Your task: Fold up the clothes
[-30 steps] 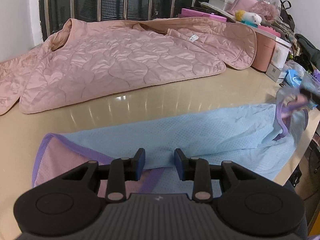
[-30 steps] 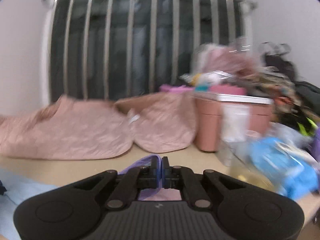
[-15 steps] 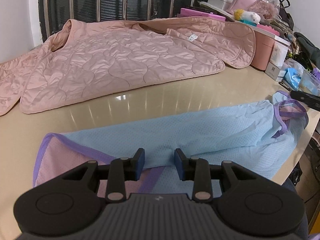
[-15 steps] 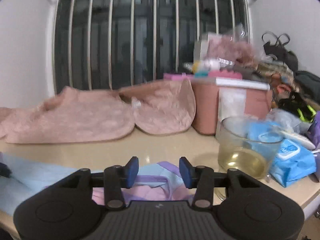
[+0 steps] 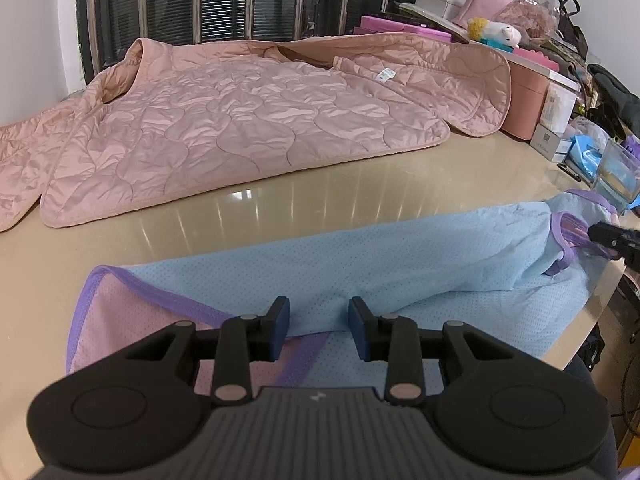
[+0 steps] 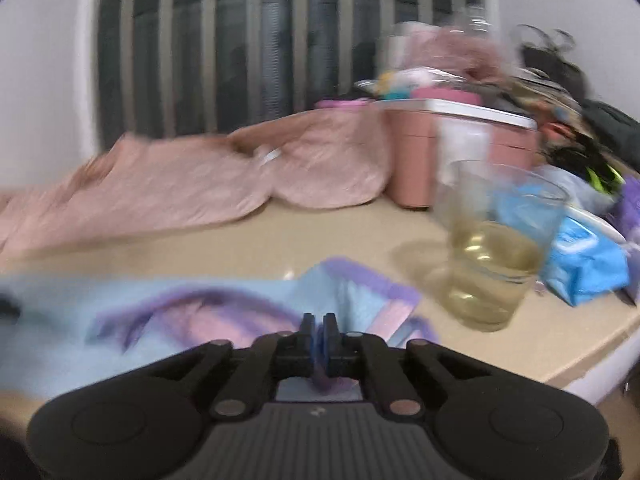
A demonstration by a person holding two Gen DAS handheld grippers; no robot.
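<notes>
The pink jacket (image 5: 224, 128) is lying spread flat at the far left and middle of the table (image 5: 360, 196), below the barred window (image 5: 240, 0). The blue shirt (image 5: 400, 256), edged in purple, is lying stretched along the near edge of the table.

The left gripper (image 5: 319, 322) is hovering over the shirt's near fold with its jaws standing apart and nothing between them.

The right gripper (image 6: 319, 330) is sitting clamped on a purple-edged piece of the shirt (image 6: 224, 320) at its right end.

Containers, left to right in the right wrist view:
- The pink bin (image 6: 416, 160), with a white lid, is standing beside the jacket; its contents cannot be told.
- The glass (image 6: 492, 240) is standing upright on the table, just right of the shirt's end, and is holding yellowish liquid in its lower half.
- The blue packet (image 6: 584, 256) is lying beside the glass.

The left wrist view alone is showing the plush toy (image 5: 496, 32) lying on the clutter above the bin. The right wrist view is blurred.
</notes>
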